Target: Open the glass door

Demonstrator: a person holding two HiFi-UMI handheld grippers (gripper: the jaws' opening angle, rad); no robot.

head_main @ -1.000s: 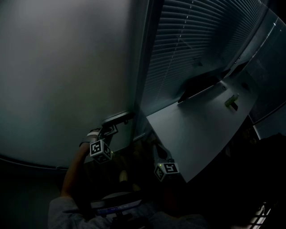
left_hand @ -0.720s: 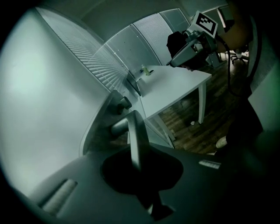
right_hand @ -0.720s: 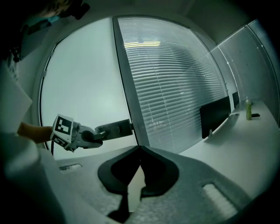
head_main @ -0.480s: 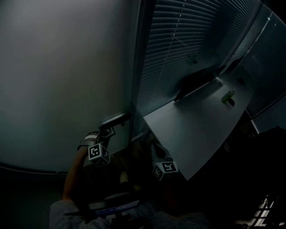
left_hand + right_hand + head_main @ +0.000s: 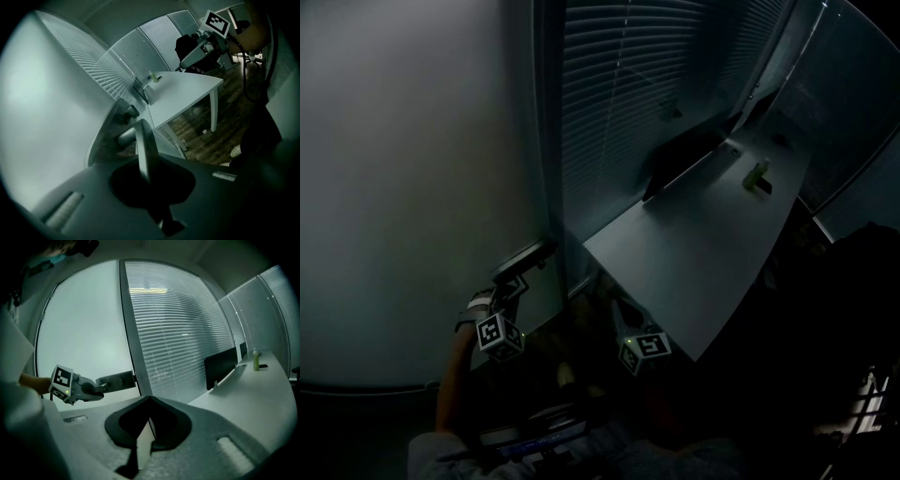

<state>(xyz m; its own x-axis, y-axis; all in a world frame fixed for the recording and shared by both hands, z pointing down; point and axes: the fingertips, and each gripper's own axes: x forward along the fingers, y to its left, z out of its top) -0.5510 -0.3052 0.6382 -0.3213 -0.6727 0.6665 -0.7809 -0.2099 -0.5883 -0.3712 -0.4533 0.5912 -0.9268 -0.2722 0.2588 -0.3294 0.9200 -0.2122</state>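
L gripper point(image 5: 102, 385) is clamped on the door handle point(image 5: 142, 140); its jaws have just been closing & now sit tight on the flat grey lever. The lever runs straight ahead from btwn them, seen nearly end-on in the left gripper view; its round neck point(image 5: 125, 137) lies at the far end, just left of it, next to the glass door point(image 5: 403, 187). The door is a frosted pane filling everything left of & above this gripper; its edge meets a dark upright frame post point(image 5: 546, 141) just beyond the handle. L marker cube point(image 5: 500, 336) sits behind the jaws, nearer the person, w/ a bare forearm point(image 5: 450, 384) trailing back from it.

R gripper point(image 5: 185, 61): jaws pressed together, nothing btwn them; it hangs well apart from the handle, off to the L gripper's right, touching nothing that shows; R marker cube point(image 5: 644, 349) is at its rear. Ahead of it stand the frame post & slatted blinds point(image 5: 619, 103) behind glass; the handle & L gripper are to its front-left. To its right is a white desk point(image 5: 694, 272), w/ a dark monitor point(image 5: 220, 366) at the blinds side & a small greenish bottle point(image 5: 256, 359) further along. Wood floor point(image 5: 206, 140) shows under the desk, ahead-right of the L gripper. Room is dim; far details are hard to make out.
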